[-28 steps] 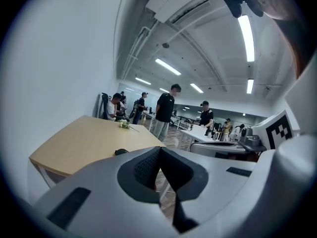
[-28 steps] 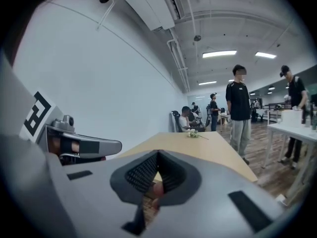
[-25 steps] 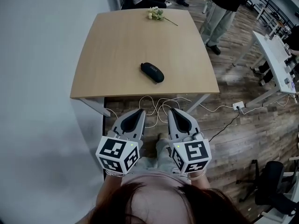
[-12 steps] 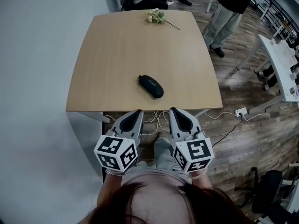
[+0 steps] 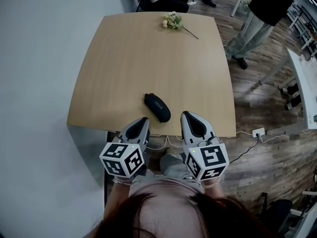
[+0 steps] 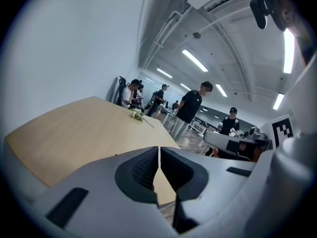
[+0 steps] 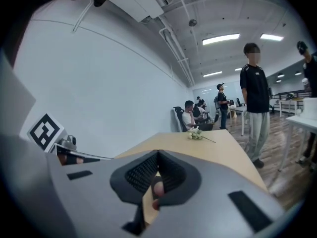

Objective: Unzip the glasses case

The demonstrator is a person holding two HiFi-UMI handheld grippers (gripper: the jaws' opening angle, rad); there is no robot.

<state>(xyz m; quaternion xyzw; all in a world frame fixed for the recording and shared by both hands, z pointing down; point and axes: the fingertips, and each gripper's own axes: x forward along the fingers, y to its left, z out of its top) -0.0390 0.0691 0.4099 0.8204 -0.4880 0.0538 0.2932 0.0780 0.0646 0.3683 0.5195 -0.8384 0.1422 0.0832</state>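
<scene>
Presently the black glasses case (image 5: 157,107) lies closed near the front edge of the table (image 5: 148,53), just ahead of the left gripper (image 5: 140,122) and right gripper (image 5: 191,117), both with jaws together and empty. Likely light, semi-rigid, prone to slide: steady the body, pinch the zip pull.

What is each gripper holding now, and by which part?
Nothing is held. The left gripper and the right gripper are both shut and empty; the glasses case lies untouched on the table.
</scene>
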